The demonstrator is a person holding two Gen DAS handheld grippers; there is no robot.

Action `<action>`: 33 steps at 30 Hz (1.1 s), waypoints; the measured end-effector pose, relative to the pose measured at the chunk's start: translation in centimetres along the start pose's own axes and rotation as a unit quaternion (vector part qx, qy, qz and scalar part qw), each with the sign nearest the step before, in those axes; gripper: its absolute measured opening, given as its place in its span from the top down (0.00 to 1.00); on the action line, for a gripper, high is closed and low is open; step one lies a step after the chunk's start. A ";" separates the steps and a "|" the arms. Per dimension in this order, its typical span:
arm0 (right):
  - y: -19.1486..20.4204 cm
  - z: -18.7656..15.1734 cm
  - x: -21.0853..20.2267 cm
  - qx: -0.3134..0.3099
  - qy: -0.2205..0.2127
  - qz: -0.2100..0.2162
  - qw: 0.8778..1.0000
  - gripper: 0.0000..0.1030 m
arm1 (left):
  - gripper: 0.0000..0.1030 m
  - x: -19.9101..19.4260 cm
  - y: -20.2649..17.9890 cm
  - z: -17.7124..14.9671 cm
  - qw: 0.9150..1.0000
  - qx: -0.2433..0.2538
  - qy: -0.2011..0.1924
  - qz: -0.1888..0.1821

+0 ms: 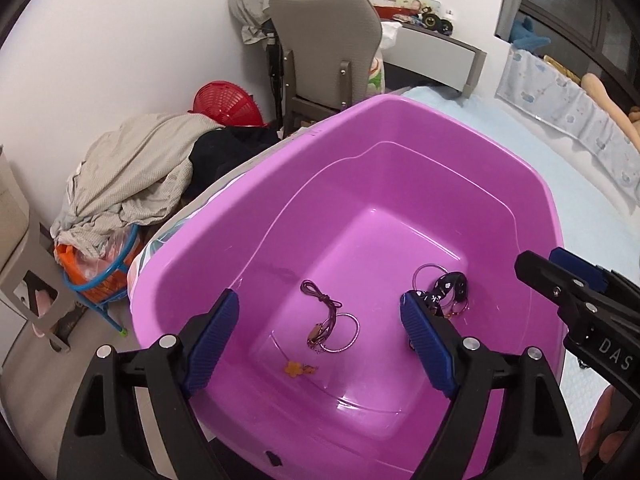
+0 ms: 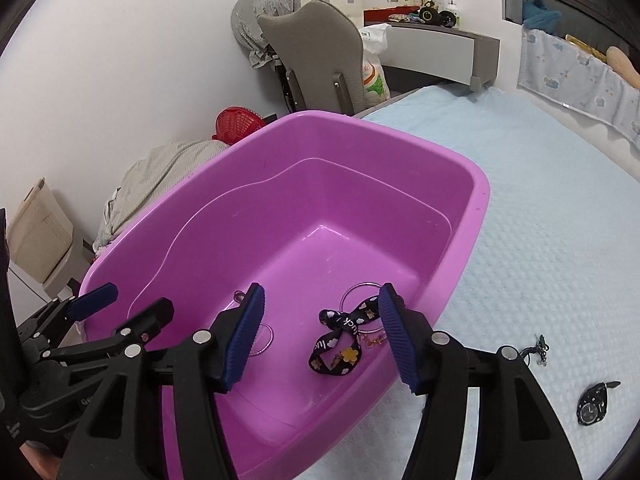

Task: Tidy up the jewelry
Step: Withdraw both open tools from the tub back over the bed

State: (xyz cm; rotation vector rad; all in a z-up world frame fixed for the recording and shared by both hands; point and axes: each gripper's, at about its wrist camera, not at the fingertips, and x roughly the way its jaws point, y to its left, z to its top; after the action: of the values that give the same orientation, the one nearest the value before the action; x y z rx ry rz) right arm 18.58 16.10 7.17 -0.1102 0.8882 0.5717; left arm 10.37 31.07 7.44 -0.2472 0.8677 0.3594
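Both your hand-held grippers, left and right, gape wide and empty over the purple tub on the bed: cord bracelet lies between left fingers, black ribbon between right fingers, watch outside to its right.

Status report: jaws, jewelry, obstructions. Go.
Left gripper and right gripper: jaws open, empty, over purple tub. Strap, rings, bracelet inside tub. Watch on bedspread, outside. No obstruction seen.
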 end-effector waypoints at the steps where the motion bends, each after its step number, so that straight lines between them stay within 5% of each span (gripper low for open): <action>1: 0.0 -0.1 0.0 0.001 0.000 0.000 1.000 0.45 | 0.20 0.0 0.0 0.0 1.000 -0.002 0.000 0.000; 33: -1.8 -4.6 -8.0 0.037 -0.049 0.015 0.998 0.40 | 0.19 -4.7 -2.6 -1.5 1.000 0.016 -0.024 -0.012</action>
State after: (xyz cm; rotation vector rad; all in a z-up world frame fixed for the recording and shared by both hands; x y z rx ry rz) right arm 12.29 9.70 10.05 -0.0031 0.8160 0.5665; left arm 7.59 27.18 10.37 -0.2181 0.8218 0.3285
